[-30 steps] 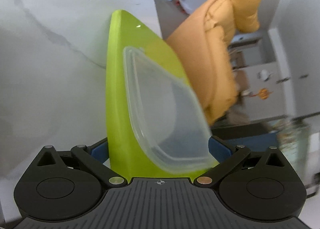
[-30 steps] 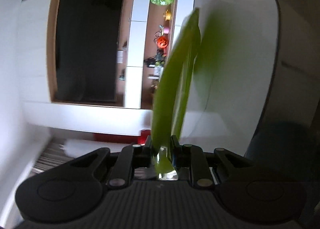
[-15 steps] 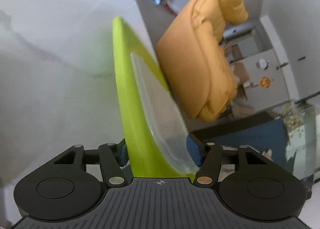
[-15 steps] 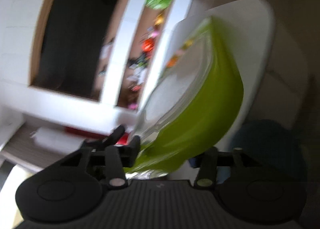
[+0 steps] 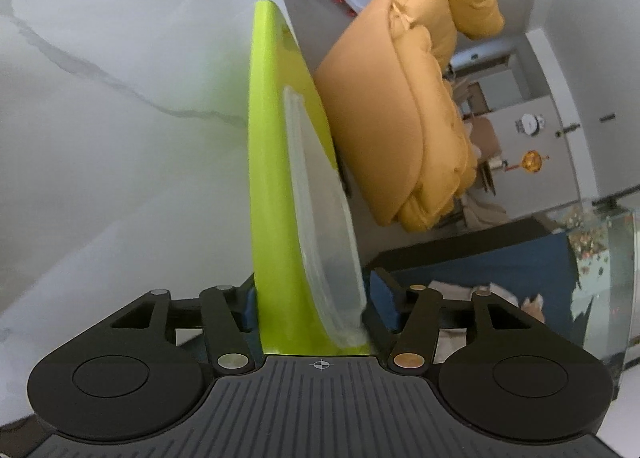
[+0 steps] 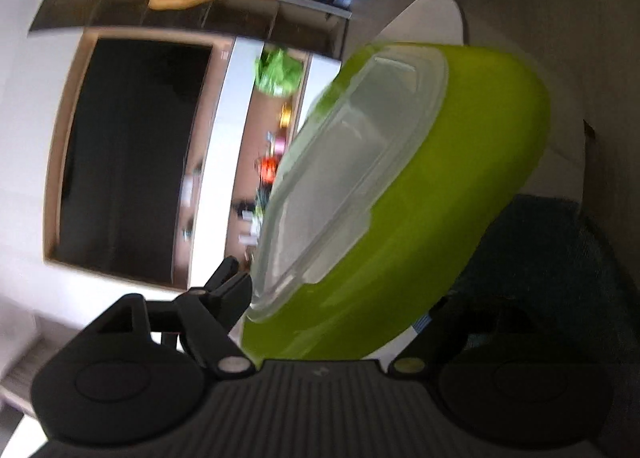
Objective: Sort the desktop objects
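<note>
Your left gripper (image 5: 310, 308) pinches the green tray (image 5: 276, 217) and clear lid (image 5: 324, 225) at lower centre. Your right gripper (image 6: 340, 310) is spread wide around the tray, apparently not clamping. Sofa (image 5: 404, 97) upper right.

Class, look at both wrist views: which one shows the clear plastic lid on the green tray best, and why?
The right wrist view. There the clear lid faces the camera broadly, so its rim and raised panel show against the green tray, though slightly blurred. The left wrist view shows the lid nearly edge-on, a narrow sliver beside the tray in the left gripper.
</note>
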### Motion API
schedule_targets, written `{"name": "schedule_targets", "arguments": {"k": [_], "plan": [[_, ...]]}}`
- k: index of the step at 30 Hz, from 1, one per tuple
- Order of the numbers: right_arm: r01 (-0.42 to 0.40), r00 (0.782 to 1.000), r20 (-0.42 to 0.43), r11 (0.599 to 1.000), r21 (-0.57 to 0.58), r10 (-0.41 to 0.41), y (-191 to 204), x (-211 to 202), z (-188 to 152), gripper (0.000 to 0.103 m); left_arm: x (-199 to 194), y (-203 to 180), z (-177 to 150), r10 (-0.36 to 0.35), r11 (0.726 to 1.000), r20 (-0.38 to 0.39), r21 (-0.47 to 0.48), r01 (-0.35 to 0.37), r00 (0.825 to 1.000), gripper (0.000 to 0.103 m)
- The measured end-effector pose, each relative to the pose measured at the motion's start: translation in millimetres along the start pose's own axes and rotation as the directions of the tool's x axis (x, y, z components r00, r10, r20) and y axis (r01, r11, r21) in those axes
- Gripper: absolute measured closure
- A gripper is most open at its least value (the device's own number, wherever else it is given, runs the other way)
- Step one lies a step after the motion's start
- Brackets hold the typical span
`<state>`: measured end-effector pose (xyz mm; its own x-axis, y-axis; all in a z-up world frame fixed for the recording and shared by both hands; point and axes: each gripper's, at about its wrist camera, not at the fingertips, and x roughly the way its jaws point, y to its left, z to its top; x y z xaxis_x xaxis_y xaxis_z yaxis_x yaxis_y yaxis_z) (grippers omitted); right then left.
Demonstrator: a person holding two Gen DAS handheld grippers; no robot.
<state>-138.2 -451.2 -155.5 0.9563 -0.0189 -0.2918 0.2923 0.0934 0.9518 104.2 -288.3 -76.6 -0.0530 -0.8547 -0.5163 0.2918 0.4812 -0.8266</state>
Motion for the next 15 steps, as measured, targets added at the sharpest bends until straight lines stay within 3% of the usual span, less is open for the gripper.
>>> {"name": "schedule_targets", "arguments": {"k": [1,2,3,6,9,11,15], "plan": [[0.008,1.000,0.017,1.000,0.016,-0.009,1,4,0,0.022,3,-1,-1,0.001,1.000,-0.004,0.005,-0.001,1.000,0.044],[0.017,1.000,0.025,1.000,0.022,-0.017,3,8,0,0.030,5,-2,-1,0.008,1.000,-0.011,0.009,-0.008,1.000,0.042],[0.001,1.000,0.021,1.000,0.026,-0.001,3,12,3,0.051,7,-1,-1,0.015,1.000,-0.018,0.012,-0.015,1.000,0.037],[-0.063,0.998,0.006,0.997,0.054,0.063,-1,16,19,0.084,9,6,0,0.025,1.000,-0.024,0.002,-0.025,0.999,0.031],[-0.043,0.998,0.042,0.999,-0.014,0.044,1,1,33,0.086,4,10,4,0.030,0.999,0.012,-0.012,-0.029,0.999,0.008],[-0.071,0.997,0.036,0.997,0.006,0.071,-3,-8,43,0.086,2,11,9,0.037,0.999,0.033,-0.021,-0.036,0.999,0.008],[-0.126,0.991,-0.041,0.989,0.074,0.129,-15,-31,65,0.086,15,16,20,0.019,0.997,0.005,-0.073,-0.018,1.000,0.005]]}}
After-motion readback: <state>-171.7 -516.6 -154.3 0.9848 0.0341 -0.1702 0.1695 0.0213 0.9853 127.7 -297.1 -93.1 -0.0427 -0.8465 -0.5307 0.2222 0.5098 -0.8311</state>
